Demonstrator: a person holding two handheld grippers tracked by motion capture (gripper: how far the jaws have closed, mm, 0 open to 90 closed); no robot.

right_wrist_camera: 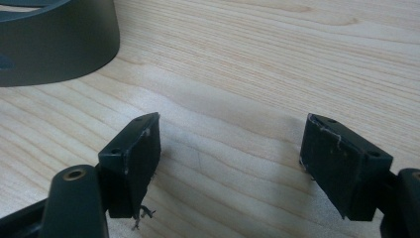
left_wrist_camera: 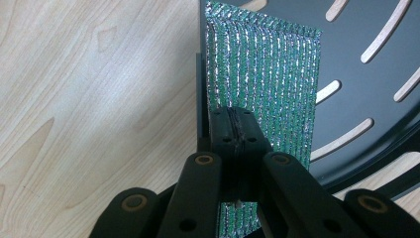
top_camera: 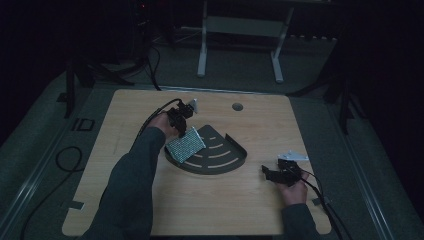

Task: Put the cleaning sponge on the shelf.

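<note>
Grippers: two, one in each of the person's hands, well apart on the wooden table
Left gripper: jaws pressed together on one glittery green-and-silver mesh pad; in the left gripper view the pad stands on edge between the jaws, its lower part hidden behind them
Right gripper: jaws spread wide with nothing between them, low over bare wood near the table's right edge; in the right gripper view the pads show worn, scuffed faces
Tray: one dark fan-shaped metal tray with curved slots, near the table's middle; the mesh pad leans over its left side, beside the straight left wall
Pad position: lifted at a tilt, lower corner over the tray's left edge; whether it touches the tray floor cannot be told
Other things: one round hole in the tabletop near the far edge; a white frame stands on the floor beyond the table
In the way: tray's raised rim lies between the two grippers
Open room: wide bare wood at the near side and along the left
</note>
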